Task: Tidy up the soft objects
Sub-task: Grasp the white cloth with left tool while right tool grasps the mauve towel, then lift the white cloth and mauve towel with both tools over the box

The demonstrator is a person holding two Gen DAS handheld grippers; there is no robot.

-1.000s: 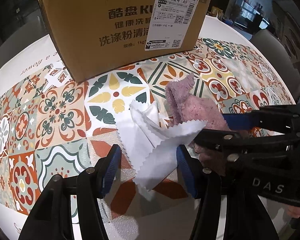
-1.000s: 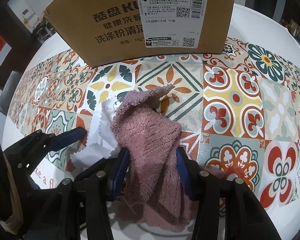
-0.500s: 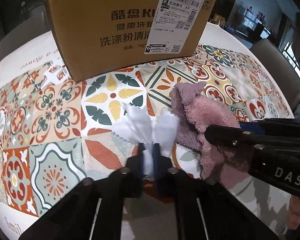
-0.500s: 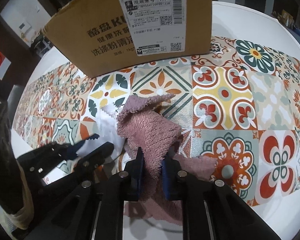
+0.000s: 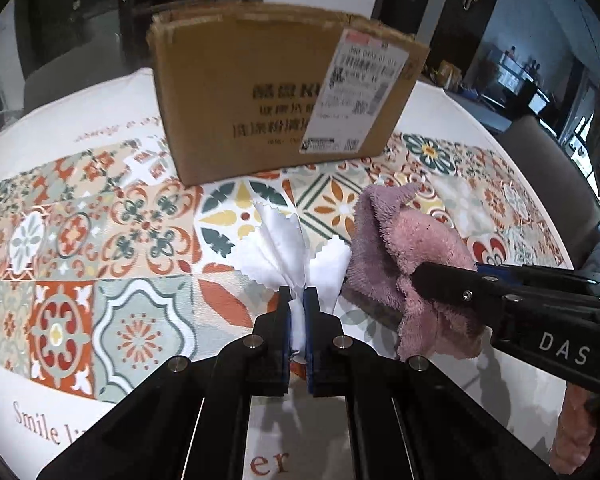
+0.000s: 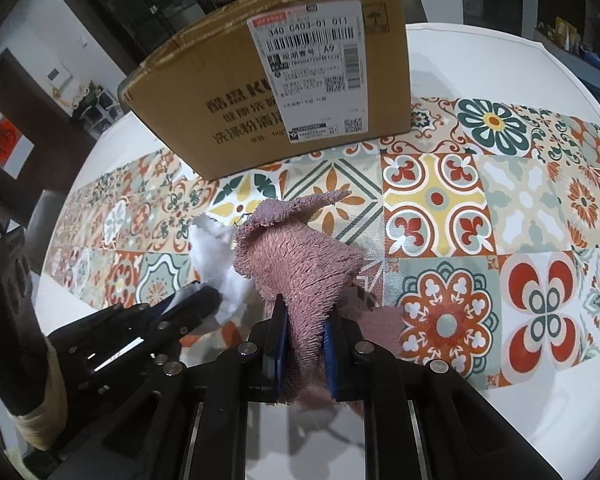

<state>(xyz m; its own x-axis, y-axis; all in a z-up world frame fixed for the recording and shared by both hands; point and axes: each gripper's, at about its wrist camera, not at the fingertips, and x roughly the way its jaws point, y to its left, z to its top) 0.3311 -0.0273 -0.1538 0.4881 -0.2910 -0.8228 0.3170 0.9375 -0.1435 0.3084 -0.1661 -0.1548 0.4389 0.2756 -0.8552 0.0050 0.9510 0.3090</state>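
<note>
While both cloths hang pinched, the box (image 5: 276,104) stands straight ahead toward the table's far edge, its open top above them. Left gripper (image 5: 298,300) clamps the white cloth (image 5: 288,248); right gripper (image 6: 304,320) clamps the pink towel (image 6: 300,264) just beside it, equally near. Below lies a tiled mat (image 6: 440,208) on the round white table (image 6: 540,380), dark room behind.
</note>
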